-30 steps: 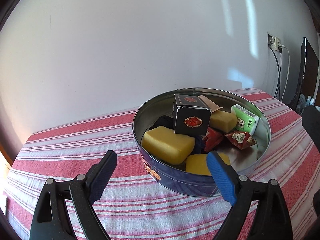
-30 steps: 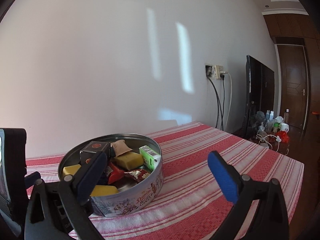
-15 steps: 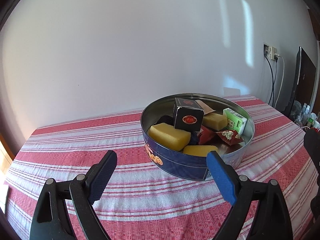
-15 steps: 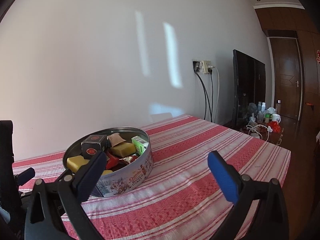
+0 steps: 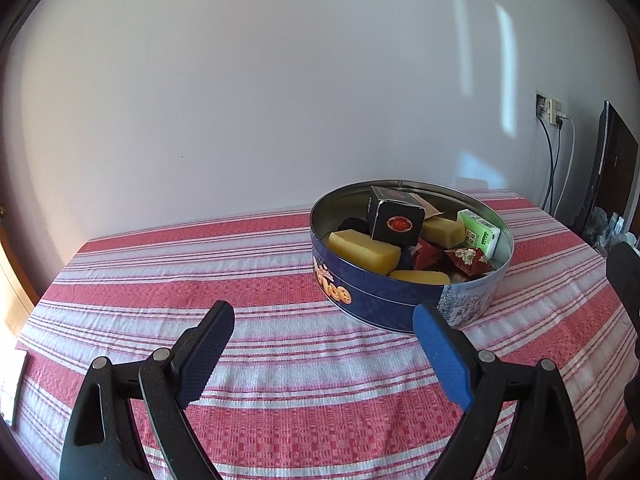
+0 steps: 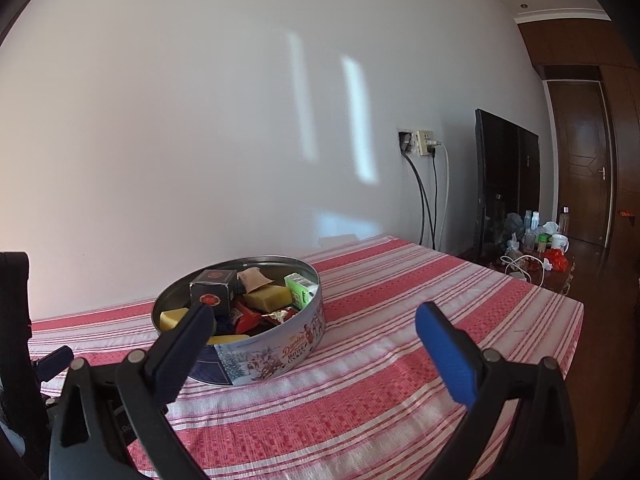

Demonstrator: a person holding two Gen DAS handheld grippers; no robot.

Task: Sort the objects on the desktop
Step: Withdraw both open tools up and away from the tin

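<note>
Jaws apart; black box point(image 5: 396, 216) seemingly tilted

My right gripper point(image 6: 316, 326) hangs wide open, empty, over the striped tablecloth point(image 6: 400, 360). Cookie tin point(image 6: 276, 356) sits nr the tabletop's back edge by the wall, w/ black box point(image 6: 212, 292), yellow blocks point(image 6: 268, 295), green carton point(image 6: 301, 289) inside.

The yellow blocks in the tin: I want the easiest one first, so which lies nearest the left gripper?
The yellow block against the tin's near wall, mostly hidden by it; the other two lie farther back.
</note>
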